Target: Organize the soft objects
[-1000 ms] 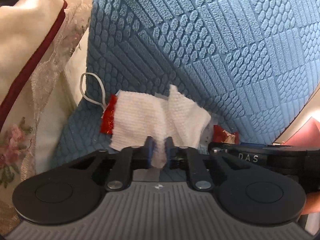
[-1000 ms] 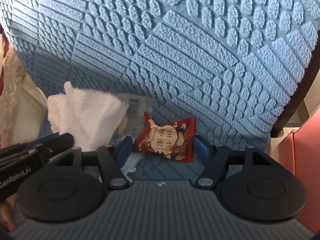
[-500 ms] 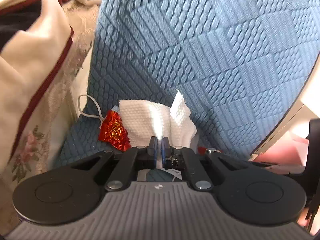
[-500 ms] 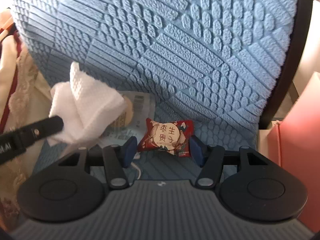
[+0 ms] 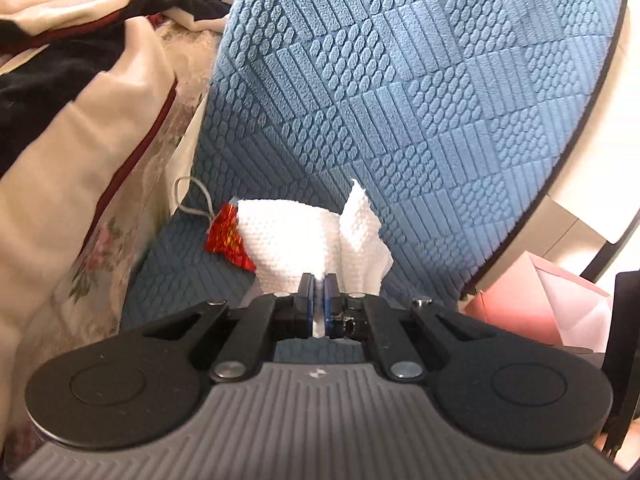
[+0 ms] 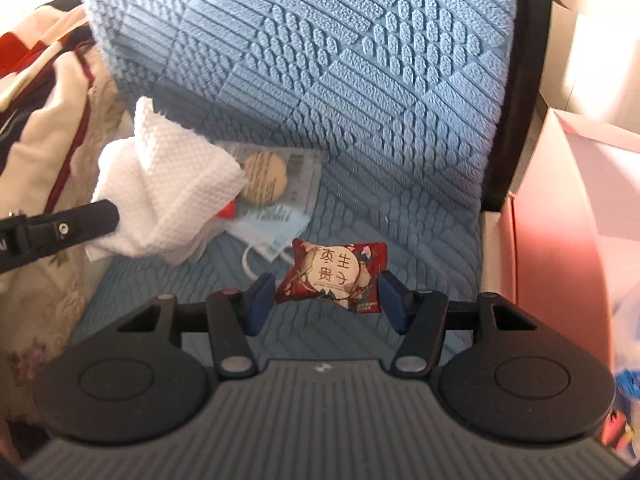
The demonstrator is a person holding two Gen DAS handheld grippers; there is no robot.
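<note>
**Ana:** Left gripper [image 5: 319,294] is clamped on the tissue [image 5: 304,236], pinching a low fold, with the sheet bunched up above the jaws over the blue seat [image 5: 188,264]. Right gripper [image 6: 326,302] grasps the red candy [image 6: 334,274] across its width; its jaws have just been closing onto the wrapper ends.

**Ben:** How will they handle?

**Ana:** I'd judge the tissue nearly weightless, limp and easy to tear, so a pinch on a doubled fold suits it better than one on a single edge. It will flop and may drag what it touches. The candy looks light, its wrapper slick and crinkly. Held by the crimped ends it could twist or slip, and a grip across the firm middle would be surer.

**Ben:** What's around them?

**Ana:** A red foil piece [image 5: 228,236] sits just left of the tissue, touching it in the left view. Behind the tissue, in the right view, lies a clear packet [image 6: 276,184] with a round biscuit, and a white loop of cord [image 6: 250,258] on the seat near the candy.

**Ben:** Room to move?

**Ana:** The backrest [image 5: 400,100] rises close on the far side, bedding [image 5: 80,140] crowds the left, and a pink box [image 6: 560,216] stands right of the seat edge. Upward and toward the near side looks clearest.
</note>
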